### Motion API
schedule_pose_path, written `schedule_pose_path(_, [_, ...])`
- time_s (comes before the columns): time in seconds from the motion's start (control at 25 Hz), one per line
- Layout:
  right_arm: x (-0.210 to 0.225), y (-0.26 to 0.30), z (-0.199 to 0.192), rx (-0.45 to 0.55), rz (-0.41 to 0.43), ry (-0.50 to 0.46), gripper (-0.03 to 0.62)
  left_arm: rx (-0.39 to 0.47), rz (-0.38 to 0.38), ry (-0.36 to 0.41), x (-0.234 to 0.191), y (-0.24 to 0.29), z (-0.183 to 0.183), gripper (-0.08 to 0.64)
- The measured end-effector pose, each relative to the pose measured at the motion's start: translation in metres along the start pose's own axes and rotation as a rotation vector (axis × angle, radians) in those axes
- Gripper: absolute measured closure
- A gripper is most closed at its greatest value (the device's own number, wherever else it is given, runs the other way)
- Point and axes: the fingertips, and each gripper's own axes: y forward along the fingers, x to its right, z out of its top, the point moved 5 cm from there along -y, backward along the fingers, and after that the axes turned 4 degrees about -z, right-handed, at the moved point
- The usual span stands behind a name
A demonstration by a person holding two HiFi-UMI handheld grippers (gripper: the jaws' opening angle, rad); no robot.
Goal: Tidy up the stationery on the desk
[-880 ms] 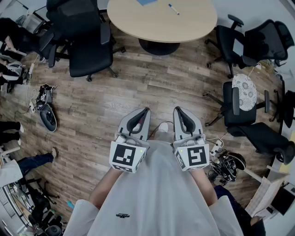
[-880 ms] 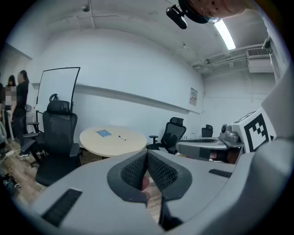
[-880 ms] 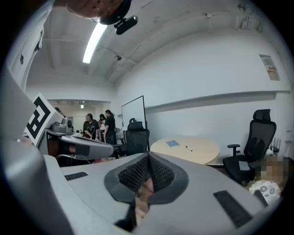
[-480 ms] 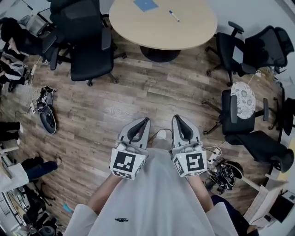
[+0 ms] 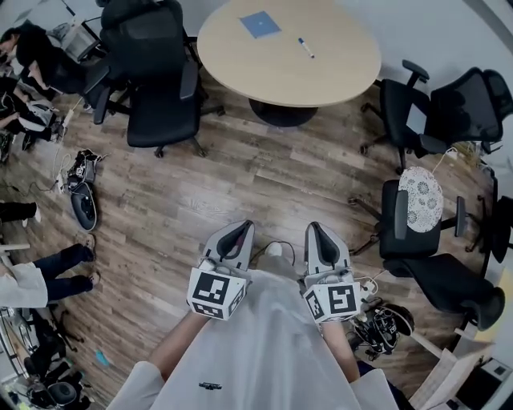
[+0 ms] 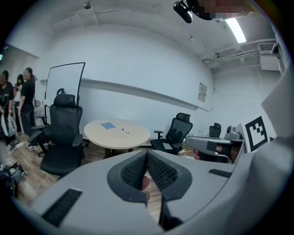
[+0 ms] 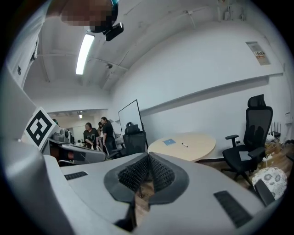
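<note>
The left claw (image 5: 241, 227) has its jaws pressed together with nothing between them. The right claw (image 5: 316, 227) is likewise pressed together and empty. Both are held side by side close to the person's torso, above the wooden floor (image 5: 200, 184). The round surface (image 5: 337, 76) stands well apart, ahead of both claws. On it lie a blue sheet (image 5: 260, 24) and a pen (image 5: 306, 48), apart from each other, the pen to the sheet's right. A black office chair (image 5: 156, 72) stands at the surface's left edge.
</note>
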Motion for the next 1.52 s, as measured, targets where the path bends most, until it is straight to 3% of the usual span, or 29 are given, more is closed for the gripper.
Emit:
schedule_pose_path(0.24, [0.008, 0.016, -0.004, -0.045, 0.048, -0.033, 0.559, -0.036, 0.003, -0.030, -0.002, 0.030, 0.004, 0.540])
schedule_pose_path(0.56, [0.044, 0.123, 0.012, -0.048, 0.059, -0.081, 0.559, 0.002, 0.007, -0.021, -0.073, 0.118, 0.045, 0.540])
schedule_pose_path(0.76, [0.068, 0.231, 0.041, -0.065, 0.030, -0.103, 0.558, -0.002, -0.028, -0.016, -0.148, 0.203, 0.095, 0.540])
schedule_pose_path(1.0, [0.086, 0.365, 0.104, -0.073, -0.041, -0.095, 0.559, -0.028, -0.094, -0.019, -0.237, 0.293, 0.176, 0.540])
schedule_pose_path(1.2, [0.102, 0.463, 0.151, -0.048, -0.079, -0.117, 0.559, 0.021, -0.116, 0.013, -0.305, 0.357, 0.236, 0.540])
schedule_pose_path(1.36, [0.113, 0.505, 0.174, -0.009, -0.088, -0.126, 0.560, 0.054, -0.107, 0.046, -0.339, 0.386, 0.265, 0.540])
schedule_pose_path(1.52, [0.127, 0.523, 0.186, -0.003, -0.087, -0.117, 0.559, 0.058, -0.117, 0.063, -0.341, 0.398, 0.282, 0.540])
